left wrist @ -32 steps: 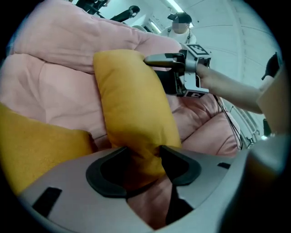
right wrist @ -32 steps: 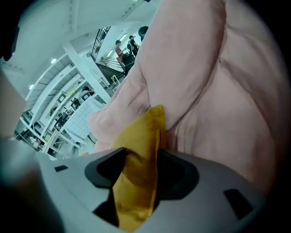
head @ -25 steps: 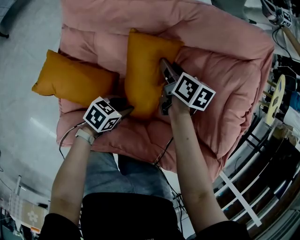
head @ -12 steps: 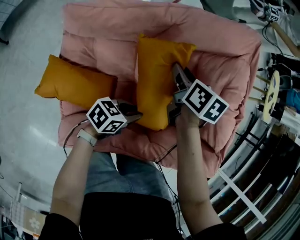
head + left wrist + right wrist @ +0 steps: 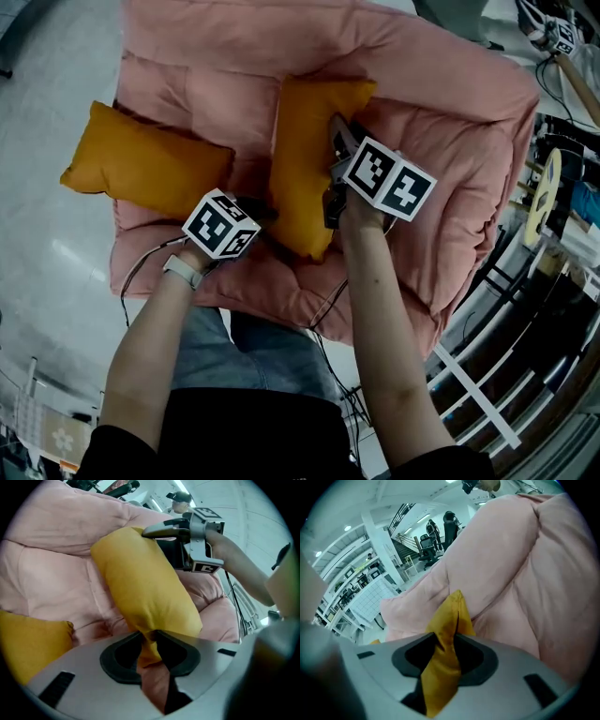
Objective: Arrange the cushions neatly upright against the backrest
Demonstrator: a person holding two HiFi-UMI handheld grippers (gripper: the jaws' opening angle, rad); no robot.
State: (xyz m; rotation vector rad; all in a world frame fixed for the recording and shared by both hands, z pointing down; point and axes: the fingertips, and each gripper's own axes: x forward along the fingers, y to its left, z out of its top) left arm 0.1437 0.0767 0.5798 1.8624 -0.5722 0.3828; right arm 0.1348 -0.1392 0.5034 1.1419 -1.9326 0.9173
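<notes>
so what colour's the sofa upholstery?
Pale pink sofa all over; shows best in the head view.

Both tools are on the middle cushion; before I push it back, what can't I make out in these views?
- Head view: the marker cube hides where the left tool, its jaws just closed further, pinches the held cushion.
- Right gripper view: the right tool covers all but a pinched corner.
- Left gripper view: the second cushion is cut off by the dark rim and the tool.

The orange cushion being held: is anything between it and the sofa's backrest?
Nothing visible does. The held cushion has its far end up against the pink backrest; the other cushion lies aside, at the left.
</notes>
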